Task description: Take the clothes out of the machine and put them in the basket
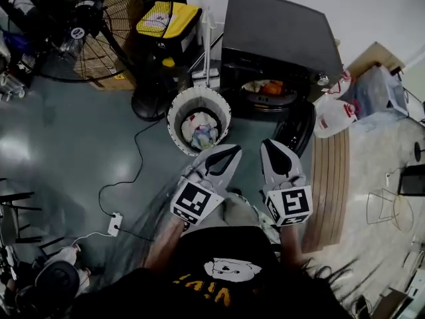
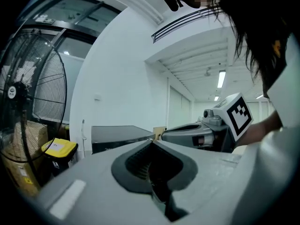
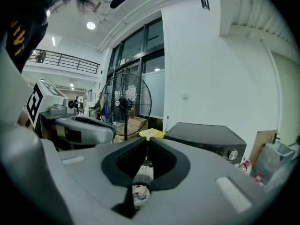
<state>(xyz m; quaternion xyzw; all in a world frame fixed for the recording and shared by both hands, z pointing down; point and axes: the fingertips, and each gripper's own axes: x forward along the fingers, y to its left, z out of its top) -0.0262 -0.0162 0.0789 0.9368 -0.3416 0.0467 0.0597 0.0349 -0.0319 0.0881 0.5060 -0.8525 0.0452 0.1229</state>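
Closest to the lens is the person's dark shirt (image 1: 219, 271), and just ahead of it the left gripper (image 1: 232, 149) and the right gripper (image 1: 269, 145) are held side by side, both aimed toward the machine. Each pair of tongs has its tips together with nothing clamped. Through the hollow behind the right one's tips only the basket beyond shows. The clothes (image 1: 265, 87) left to fetch lie in the drum of the black machine (image 1: 279, 38), an orange piece and something pale showing in the opening. What looks like its door (image 1: 297, 128) hangs open at the front. Just beside the machine, on its left, the white basket (image 1: 178, 111) stands on the floor and already holds a small heap of garments (image 1: 201, 130). Farther out are a large fan (image 1: 80, 35) and a yellow-lidded bin (image 1: 166, 20) behind the basket, and white jugs (image 1: 332, 115) to the machine's right. The job looks partly done, with both grippers empty between loads. The next move probably calls for reaching into the drum, parting one pair of tongs and closing them on a garment without snagging the door.
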